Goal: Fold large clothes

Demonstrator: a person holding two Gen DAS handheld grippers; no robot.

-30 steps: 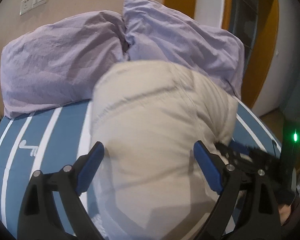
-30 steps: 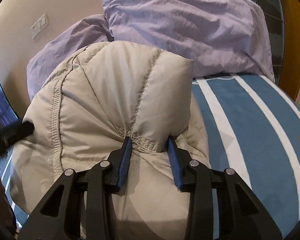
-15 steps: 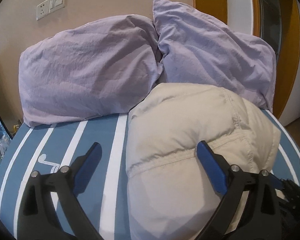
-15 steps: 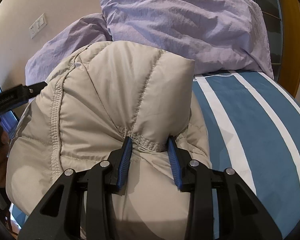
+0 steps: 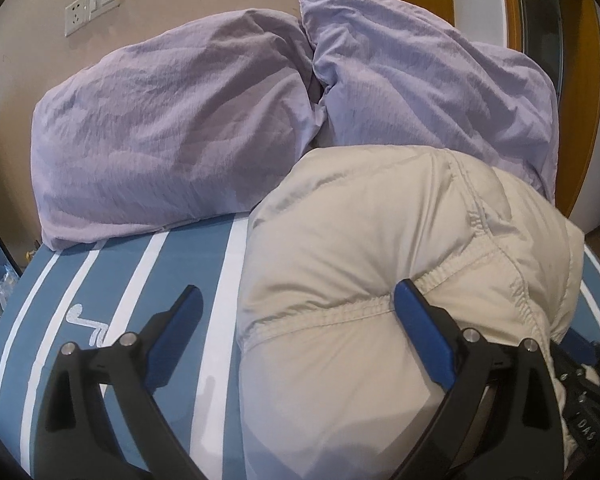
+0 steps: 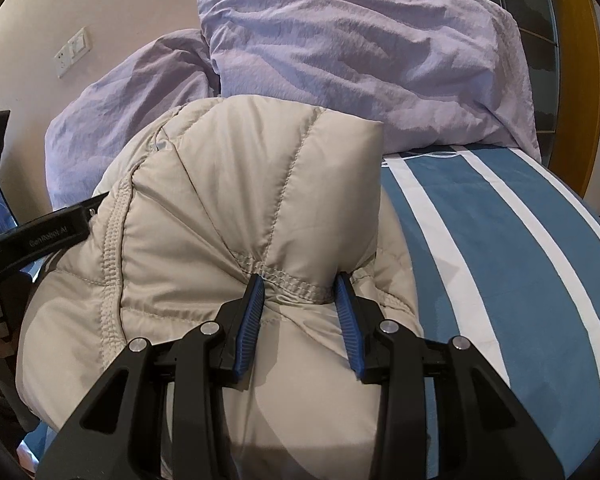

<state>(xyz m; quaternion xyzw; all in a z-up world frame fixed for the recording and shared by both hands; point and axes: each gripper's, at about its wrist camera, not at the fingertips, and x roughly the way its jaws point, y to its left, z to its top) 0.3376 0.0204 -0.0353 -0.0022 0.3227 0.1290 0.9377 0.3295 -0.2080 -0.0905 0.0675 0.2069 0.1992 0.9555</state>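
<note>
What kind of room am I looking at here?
Most likely a bedroom. Two rumpled lilac pillows lean against a beige wall, a blue bedcover with white stripes spreads below them, and a puffy beige quilted jacket lies on it for folding.

Beige quilted puffer jacket (image 6: 228,240), matte fabric w/ stitched seams, lies bunched in a thick puffy mound on the blue-and-white striped bed cover (image 6: 500,264). Far end sits right by the pillow end of the bed; one padded flap stands up w/ a squared corner. Hem gathered, creased.
</note>
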